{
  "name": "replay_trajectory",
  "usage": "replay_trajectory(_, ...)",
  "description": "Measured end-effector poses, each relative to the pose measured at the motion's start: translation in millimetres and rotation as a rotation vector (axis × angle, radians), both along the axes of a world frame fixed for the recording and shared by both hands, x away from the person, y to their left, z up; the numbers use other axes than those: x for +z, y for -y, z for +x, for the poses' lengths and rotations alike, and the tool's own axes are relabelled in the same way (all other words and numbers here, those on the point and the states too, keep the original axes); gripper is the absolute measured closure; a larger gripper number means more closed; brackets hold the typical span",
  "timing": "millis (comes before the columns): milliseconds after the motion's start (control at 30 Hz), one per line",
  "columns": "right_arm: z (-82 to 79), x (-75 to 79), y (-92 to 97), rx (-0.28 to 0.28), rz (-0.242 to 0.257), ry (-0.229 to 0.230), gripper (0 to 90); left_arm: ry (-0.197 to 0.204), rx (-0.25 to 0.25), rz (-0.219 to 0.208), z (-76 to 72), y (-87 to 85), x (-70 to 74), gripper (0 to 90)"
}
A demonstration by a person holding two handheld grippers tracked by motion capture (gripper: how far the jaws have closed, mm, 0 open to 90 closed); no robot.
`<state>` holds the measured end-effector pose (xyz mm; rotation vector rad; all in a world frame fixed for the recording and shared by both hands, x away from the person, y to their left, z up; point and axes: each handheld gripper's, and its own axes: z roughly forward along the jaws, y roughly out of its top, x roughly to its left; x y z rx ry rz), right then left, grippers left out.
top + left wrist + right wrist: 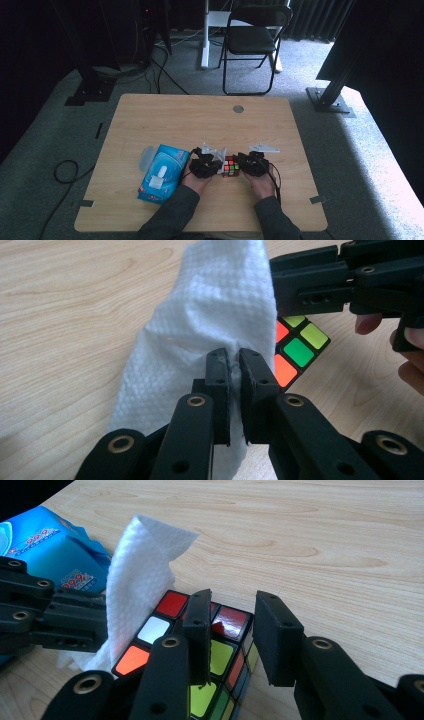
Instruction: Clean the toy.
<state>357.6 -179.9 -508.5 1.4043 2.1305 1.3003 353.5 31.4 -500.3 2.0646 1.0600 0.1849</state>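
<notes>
A Rubik's cube (pixel 230 166) rests on the wooden table (pixel 165 120) near its front edge, between my two grippers. My left gripper (pixel 234 365) is shut on a white wet wipe (pixel 215 305), which hangs against the cube's (pixel 299 351) side. In the right gripper view the wipe (pixel 137 570) stands up over the cube's (pixel 172 604) left part. My right gripper (pixel 232 625) is closed on the cube, one jaw over its top face and the other at its side. In the high view the left gripper (pixel 215 165) and the right gripper (pixel 243 165) flank the cube closely.
A blue pack of wet wipes (pixel 162 172) lies just left of my left hand. A round grommet hole (pixel 238 108) marks the table's far side. Beyond the table stand a black folding chair (pixel 252 37) and dark stands, with cables on the carpet.
</notes>
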Motion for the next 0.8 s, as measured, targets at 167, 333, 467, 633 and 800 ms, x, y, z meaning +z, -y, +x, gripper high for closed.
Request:
replay_trajectory(167,-0.1,0.0,-0.1,-0.001,-0.001,0.001,68.7,-0.016,0.001,0.023,2.0,0.8,-7.0,84.1)
replay_trajectory(333,-0.1,-0.1,0.0,0.000,-0.001,0.002,68.7,-0.037,-0.003,0.054,4.6,3.2,-17.0,83.8)
replay_trajectory(467,0.0,-0.2,0.0,0.000,0.000,0.002,68.7,-0.054,-0.006,0.067,9.1,4.1,-25.2,83.8)
replay_trajectory(633,0.0,-0.2,0.1,0.000,0.000,0.003,68.7,-0.051,-0.016,0.077,10.2,4.2,-32.8,83.5)
replay_trajectory(800,-0.2,-0.3,0.1,-0.001,-0.001,0.004,68.7,-0.042,-0.015,0.082,9.2,4.8,-33.4,83.0)
